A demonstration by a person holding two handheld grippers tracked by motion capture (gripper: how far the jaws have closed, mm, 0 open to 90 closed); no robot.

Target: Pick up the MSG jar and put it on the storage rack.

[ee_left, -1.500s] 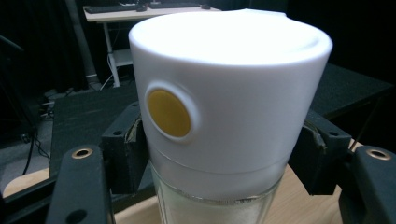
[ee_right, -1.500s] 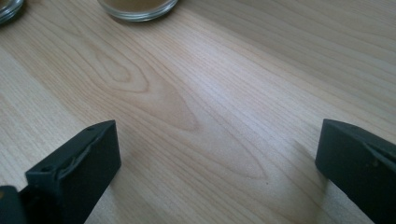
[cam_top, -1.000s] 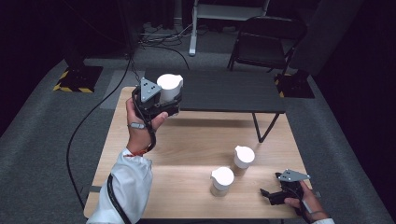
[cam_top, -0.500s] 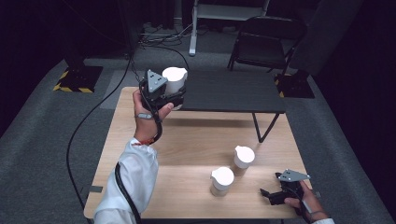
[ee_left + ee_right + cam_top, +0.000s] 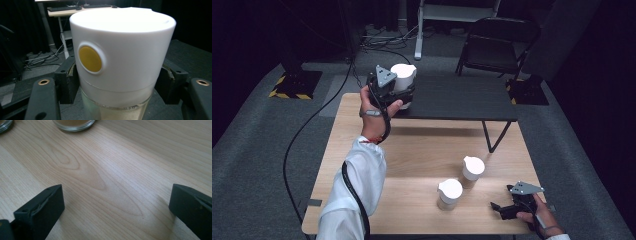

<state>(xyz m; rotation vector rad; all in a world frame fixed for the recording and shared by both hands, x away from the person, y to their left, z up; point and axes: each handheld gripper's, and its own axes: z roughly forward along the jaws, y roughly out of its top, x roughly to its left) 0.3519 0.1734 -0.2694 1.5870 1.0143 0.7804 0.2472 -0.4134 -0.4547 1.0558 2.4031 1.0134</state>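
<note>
A glass jar with a white lid is clamped between the jaws of my left gripper, held in the air over the near left edge of the black side table. In the left gripper view the lid carries a yellow dot, both pads press on the jar's sides, and pale powder shows in the glass below. My right gripper rests low at the front right of the wooden table; its jaws stand wide apart over bare wood.
Two more white-lidded jars stand on the wooden table, left of the right gripper; their glass bases show at the top of the right gripper view. A folding chair and cables lie beyond the black table.
The left hand has carried the jar to the right and farther away, toward the black table. The right gripper and the two standing jars have stayed put.
</note>
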